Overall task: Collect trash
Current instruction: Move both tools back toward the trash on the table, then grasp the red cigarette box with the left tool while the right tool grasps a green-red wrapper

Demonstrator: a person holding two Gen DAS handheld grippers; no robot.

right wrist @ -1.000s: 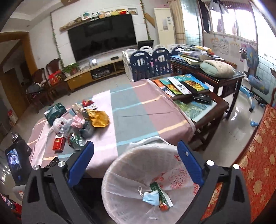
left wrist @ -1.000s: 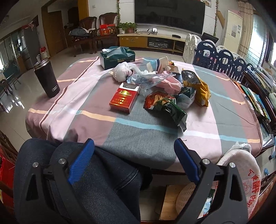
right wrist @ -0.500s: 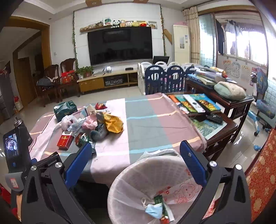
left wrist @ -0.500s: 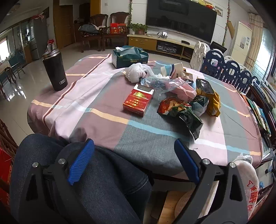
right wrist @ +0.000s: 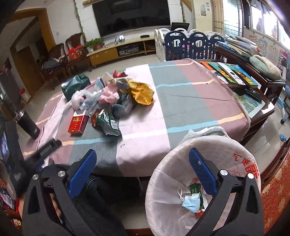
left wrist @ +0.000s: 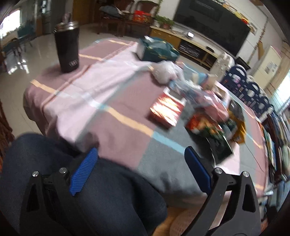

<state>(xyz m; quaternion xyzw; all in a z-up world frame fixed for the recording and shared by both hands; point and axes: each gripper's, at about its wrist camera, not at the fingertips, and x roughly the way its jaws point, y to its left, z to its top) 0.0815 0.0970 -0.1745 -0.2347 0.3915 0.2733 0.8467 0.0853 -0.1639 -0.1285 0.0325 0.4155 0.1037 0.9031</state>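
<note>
L gripper [left wrist: 140, 169] open above knee (view blurred).

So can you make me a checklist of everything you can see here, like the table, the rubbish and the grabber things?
Surface: round table under a striped pink, grey and mauve cloth.
Job's things: heap of wrappers left of centre: red carton, green snack bag, yellow foil bag, clear plastic bags. Lined bin by the table edge holds a blue face mask and a green packet.
Clutter: black tumbler, green tissue pack, books on a side table.
Grippers: left gripper and right gripper both open, empty.
Cables: nothing seen.
Surroundings: living room, big TV, wooden chairs, playpen fence.
</note>
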